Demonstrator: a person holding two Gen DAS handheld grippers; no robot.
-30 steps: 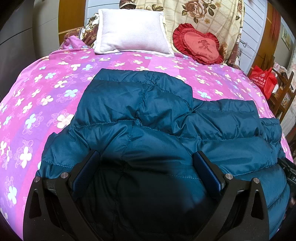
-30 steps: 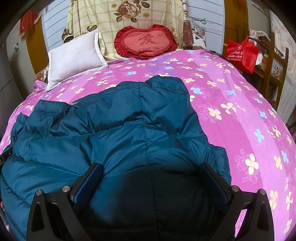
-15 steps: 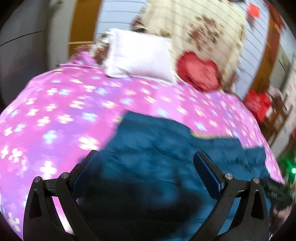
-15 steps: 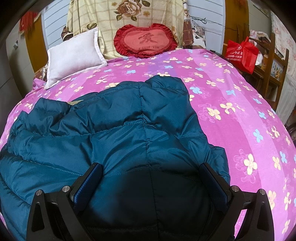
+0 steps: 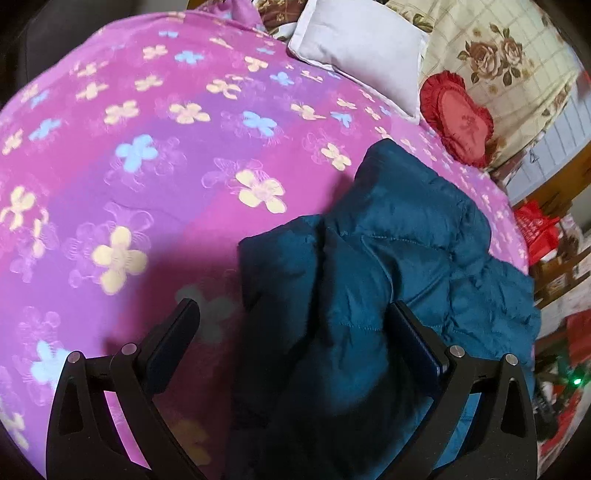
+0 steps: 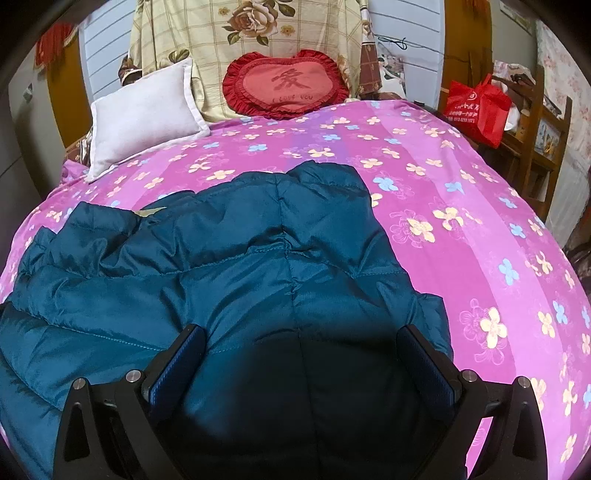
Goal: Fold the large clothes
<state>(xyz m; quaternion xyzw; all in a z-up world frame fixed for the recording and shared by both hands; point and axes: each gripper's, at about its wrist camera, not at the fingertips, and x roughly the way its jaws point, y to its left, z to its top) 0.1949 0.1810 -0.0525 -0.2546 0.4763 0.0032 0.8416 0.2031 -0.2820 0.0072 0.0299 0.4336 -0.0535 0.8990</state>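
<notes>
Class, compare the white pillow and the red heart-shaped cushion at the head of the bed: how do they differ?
The white pillow is rectangular and plain; the red heart cushion is heart-shaped, frilled and bears a character. The pillow lies tilted on the pink bedspread; the cushion leans upright against the rose-print cloth. Both sit beyond the jacket.

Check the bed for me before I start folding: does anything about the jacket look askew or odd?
The teal jacket lies rumpled on the pink bedspread, not flat. A pale patch shows at its far left edge, perhaps lining or a label. No damage is visible.
</notes>
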